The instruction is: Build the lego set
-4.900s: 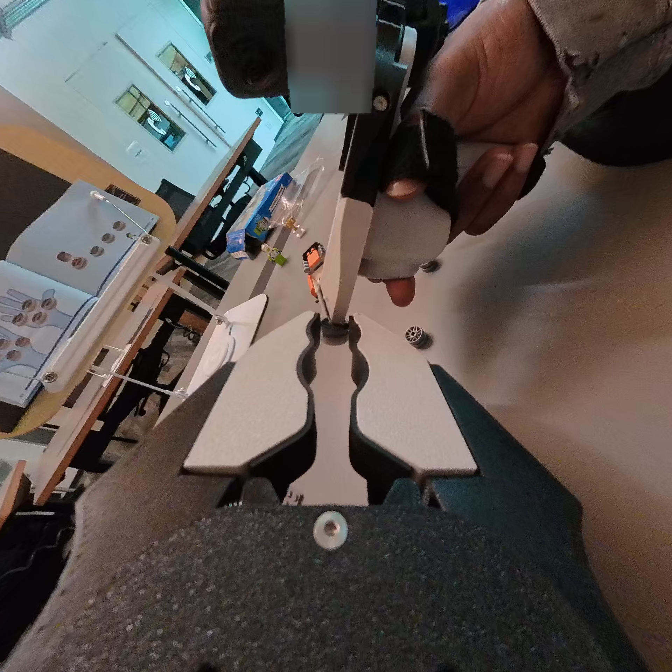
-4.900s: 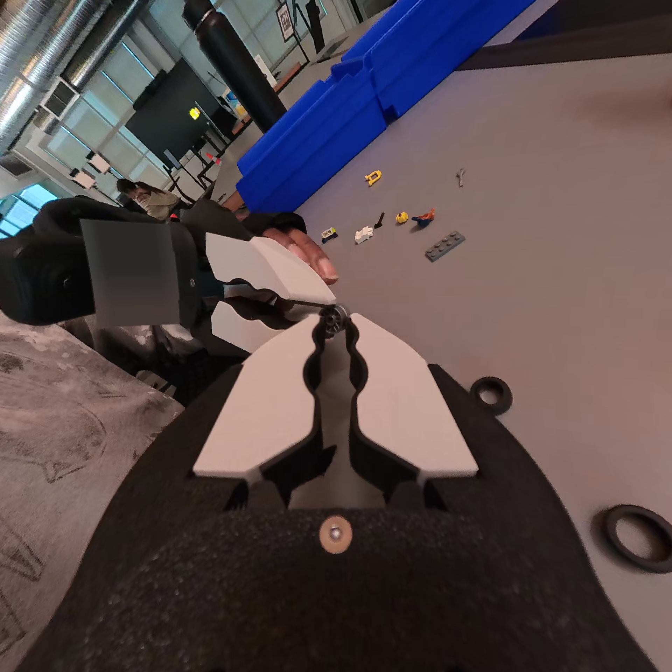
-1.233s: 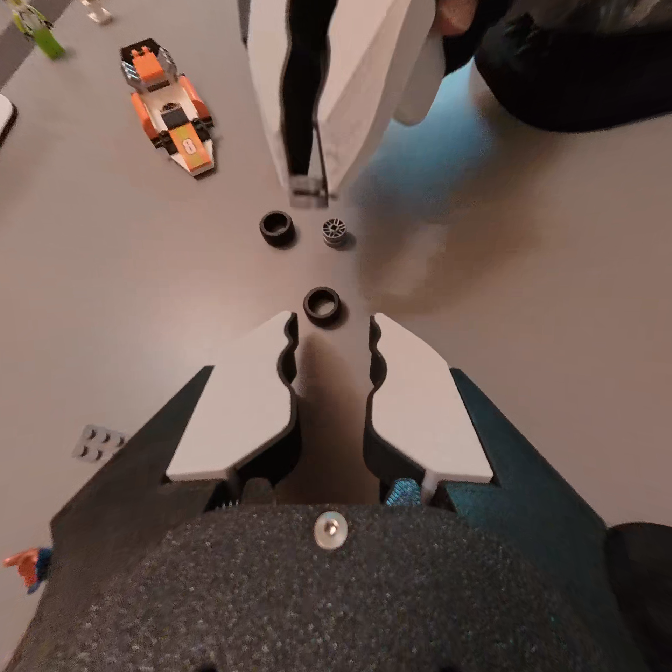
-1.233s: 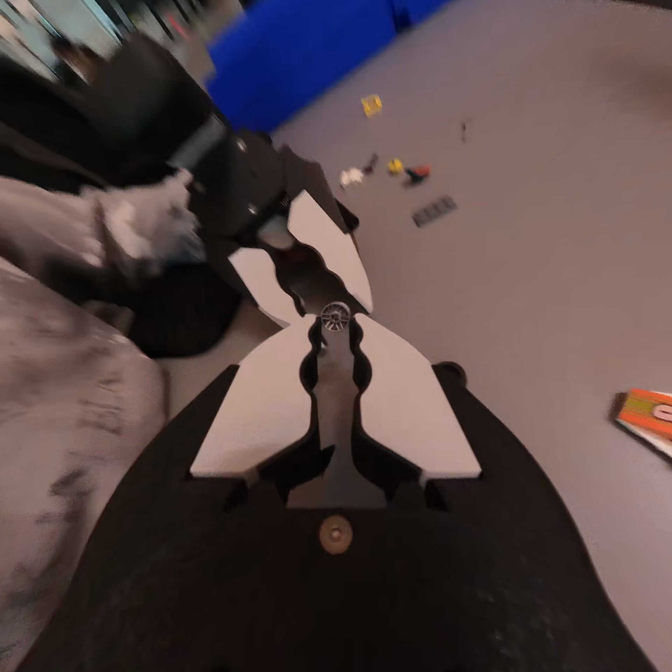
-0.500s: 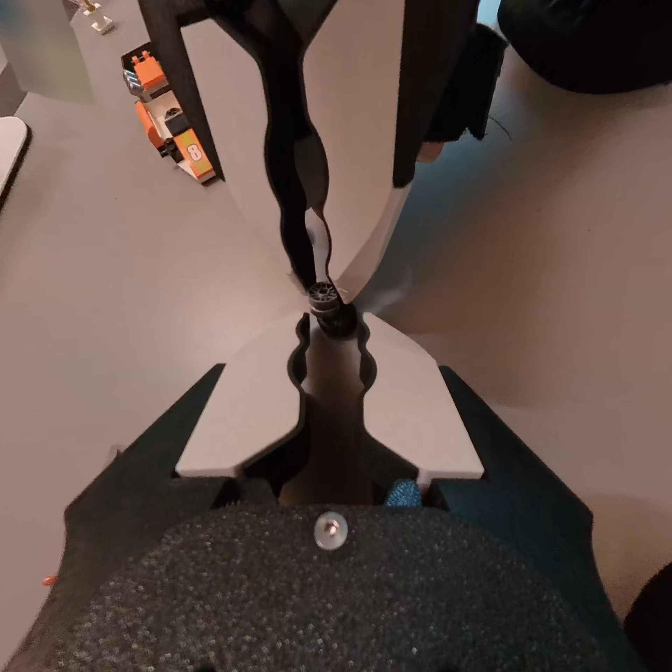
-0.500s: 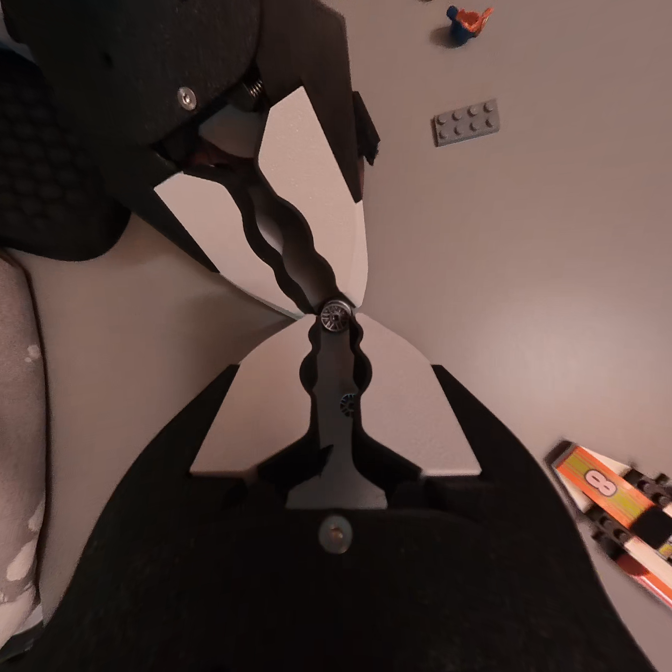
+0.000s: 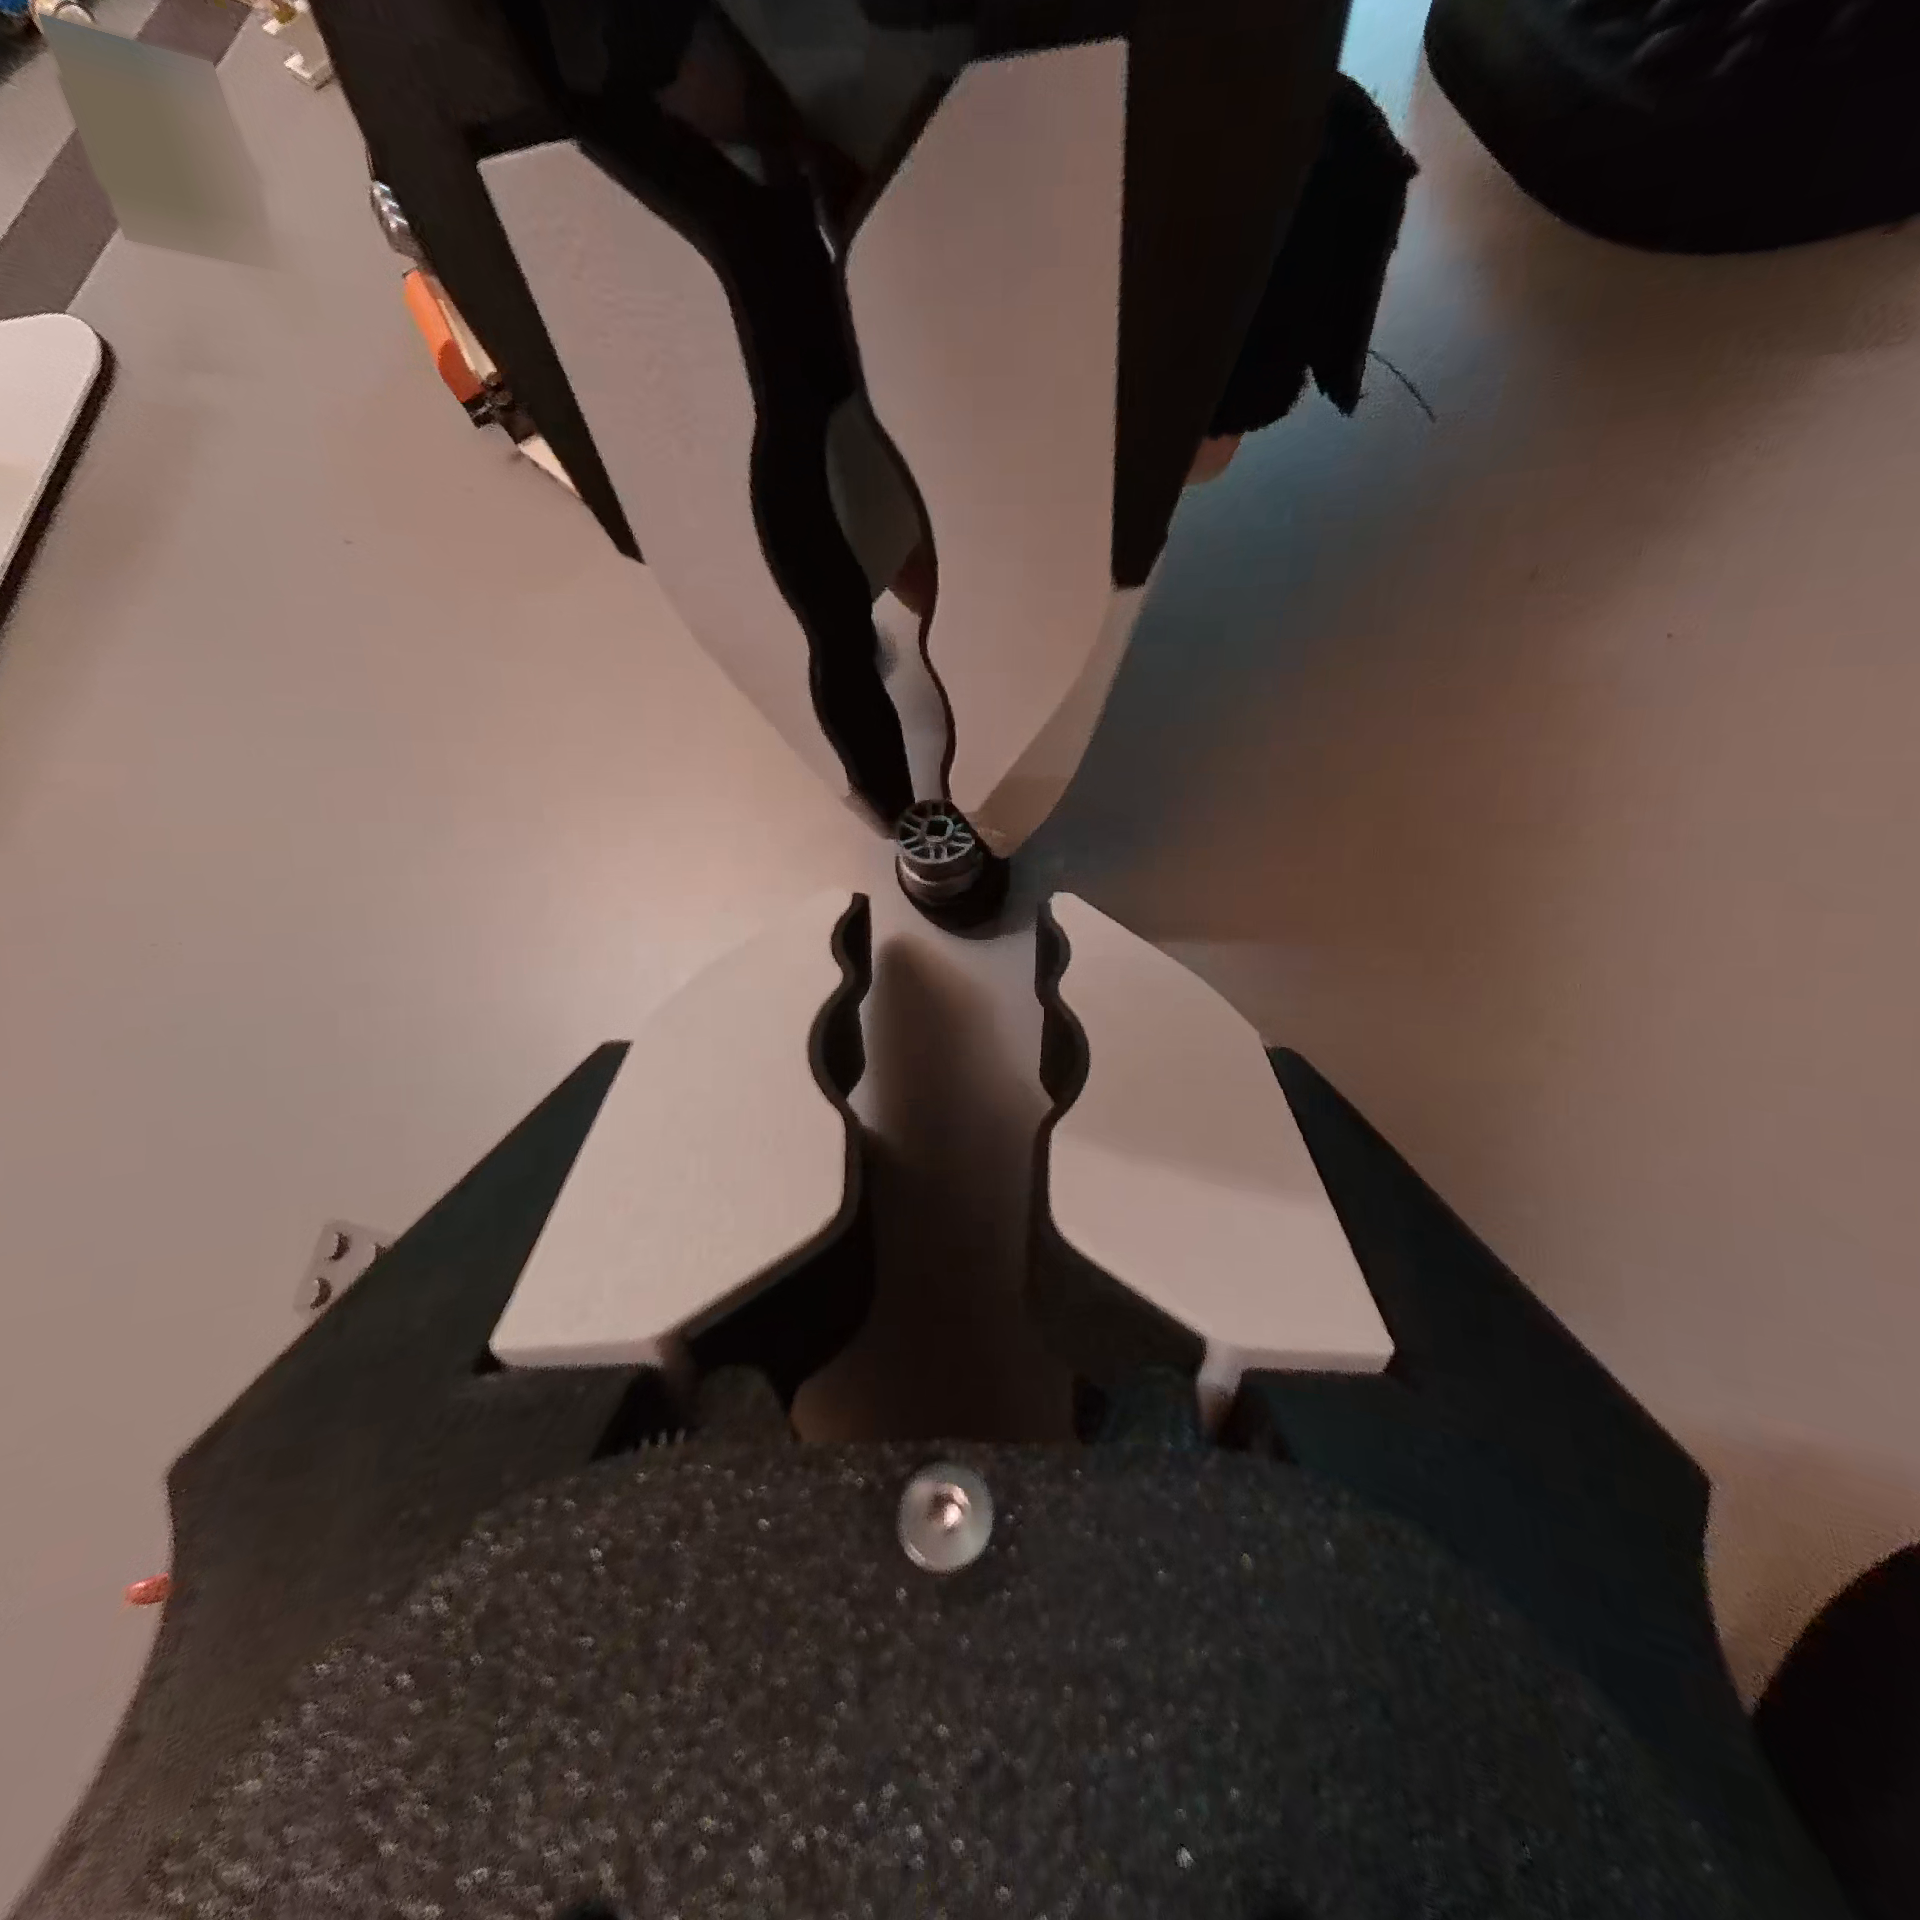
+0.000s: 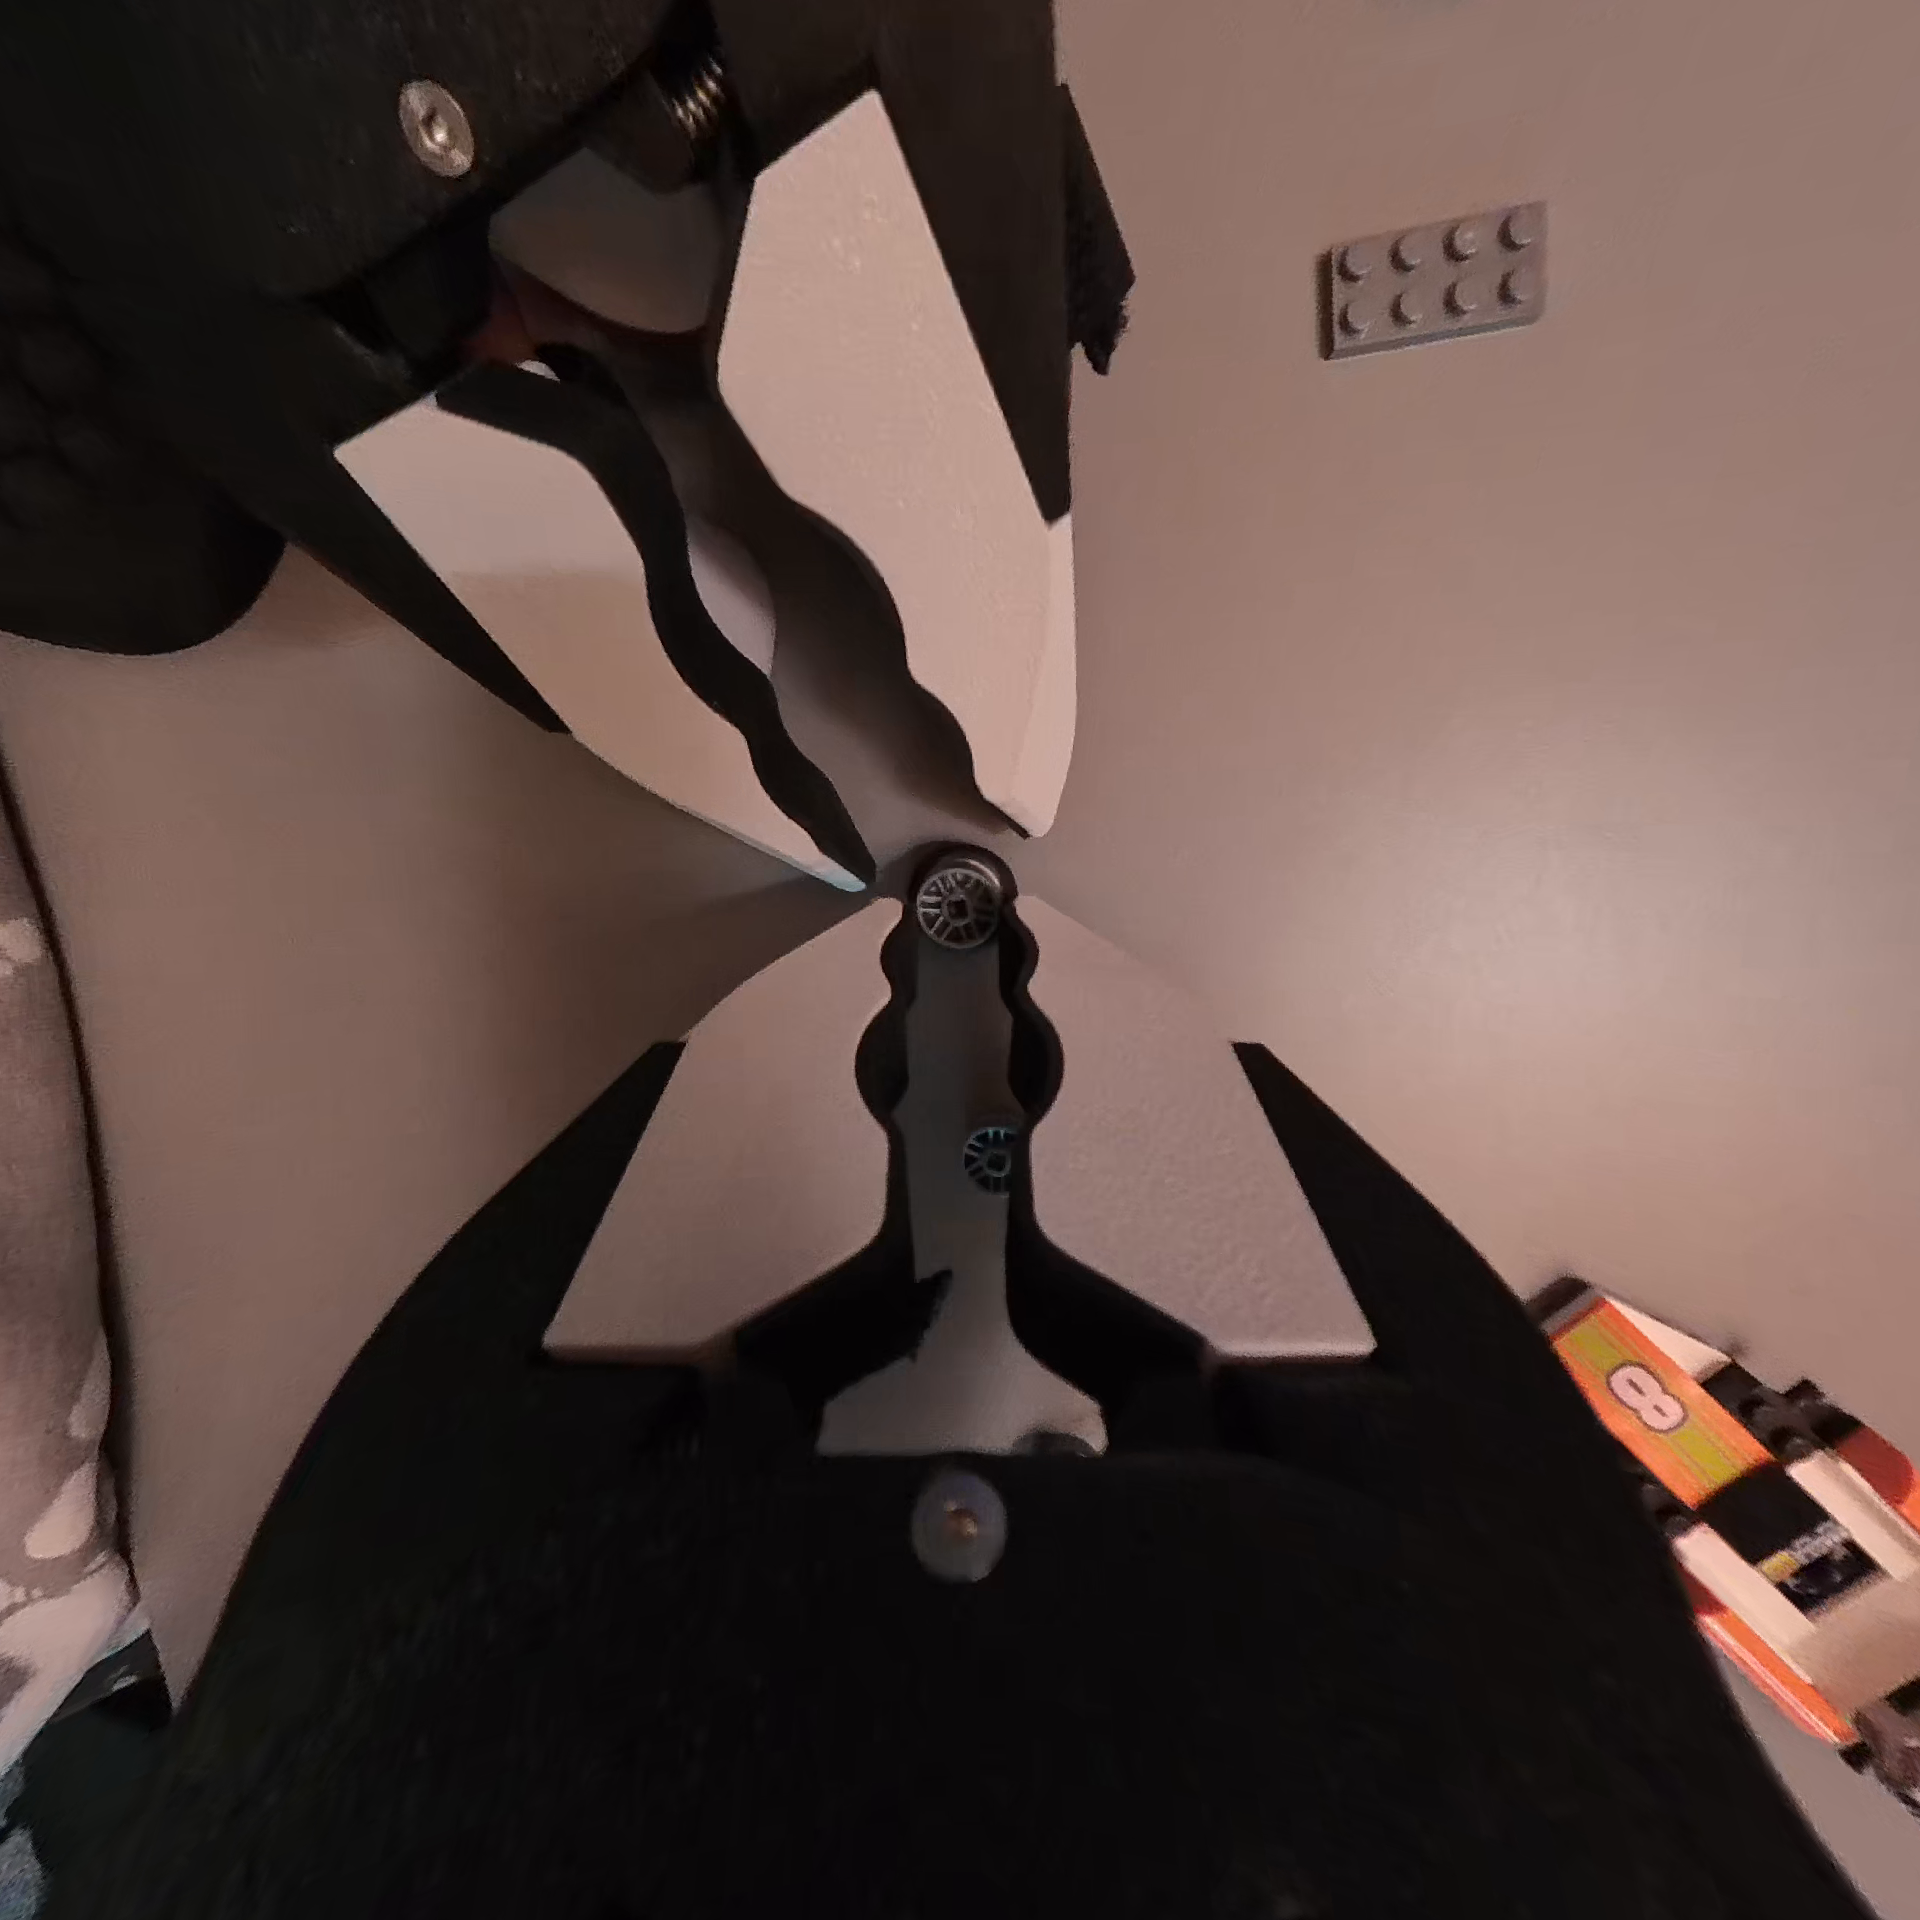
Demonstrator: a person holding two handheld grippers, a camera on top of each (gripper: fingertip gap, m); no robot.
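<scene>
The two hand-held grippers meet tip to tip over the pale grey bench (image 8: 1455, 831), leaving no gap between them around the small grey spoked wheel rim (image 8: 957, 911). Bare bench lies open to both sides. An orange and white brick race car (image 8: 1766, 1507) blocks the near right, a flat grey studded plate (image 8: 1432, 278) the far right

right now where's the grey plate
In the right wrist view the grey plate lies flat on the table at upper right, beyond the orange car.
</scene>
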